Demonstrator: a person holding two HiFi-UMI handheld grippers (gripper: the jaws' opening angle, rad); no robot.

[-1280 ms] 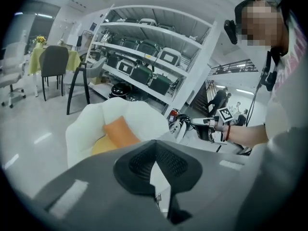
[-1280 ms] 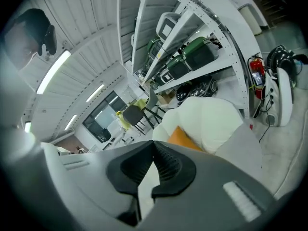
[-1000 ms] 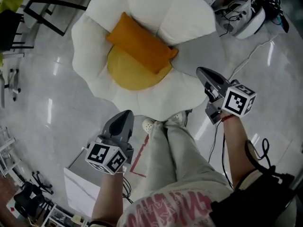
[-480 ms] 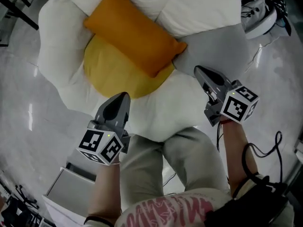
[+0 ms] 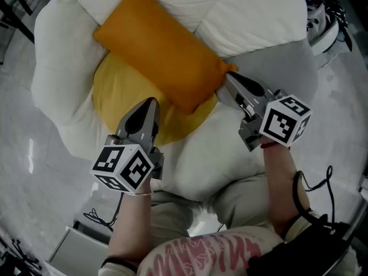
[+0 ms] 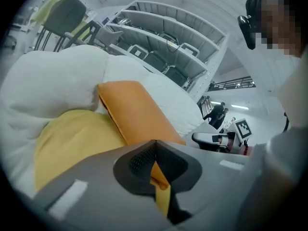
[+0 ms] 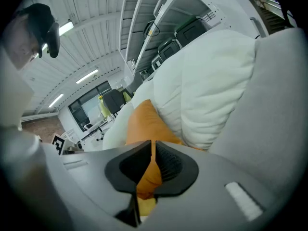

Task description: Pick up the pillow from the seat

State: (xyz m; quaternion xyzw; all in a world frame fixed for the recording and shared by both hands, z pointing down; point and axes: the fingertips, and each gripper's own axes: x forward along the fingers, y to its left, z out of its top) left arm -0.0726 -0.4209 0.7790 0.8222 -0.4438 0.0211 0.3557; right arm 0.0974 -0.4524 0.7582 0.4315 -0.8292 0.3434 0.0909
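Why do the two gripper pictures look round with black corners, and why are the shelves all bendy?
Left gripper view: a wide-angle lens leaves dark corners and bends the shelves. Right gripper view: same round edge, and the ceiling curves. Head view: dim, no black corners, orange pillow sharp.

The pillow [image 5: 167,56] lies on the seat [image 5: 57,79] between left claw [image 5: 148,103] and right claw [image 5: 226,79].

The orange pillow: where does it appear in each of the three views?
Head view: the orange pillow lies diagonally, upper centre.
Left gripper view: the pillow is at centre, slightly left.
Right gripper view: the pillow is near centre, slightly low.
Shared landmark: the white seat around it.
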